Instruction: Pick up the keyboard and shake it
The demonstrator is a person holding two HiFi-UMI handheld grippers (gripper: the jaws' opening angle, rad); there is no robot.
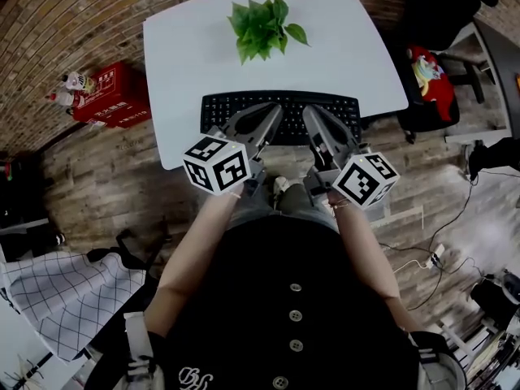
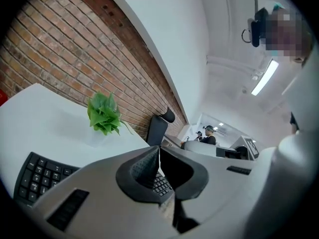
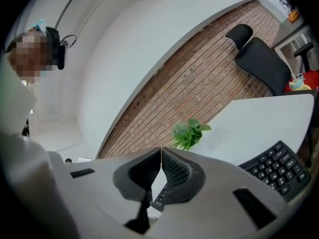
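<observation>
We note the keyboard (image 1: 292, 108) along the bench's (image 1: 187, 55) near edge, beneath both grippers. The left gripper's (image 2: 158, 151) fingers (image 2: 143, 167) meet tip to tip with nothing pinched, and the right gripper (image 3: 161, 151) is the same. Keys show below the tips. A plant (image 1: 262, 27) stands farther back.

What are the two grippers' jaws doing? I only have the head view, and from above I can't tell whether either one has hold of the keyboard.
Observer: The left gripper view shows the left gripper with its jaws shut tip to tip and nothing pinched; the keyboard lies beyond them.
Operator: And the right?
Observer: The right gripper is shut too, tips touching, nothing between them.
Operator: Anything ahead of them that I'm missing?
Observer: Past the table, far across the room, there's a person in a cap.
</observation>
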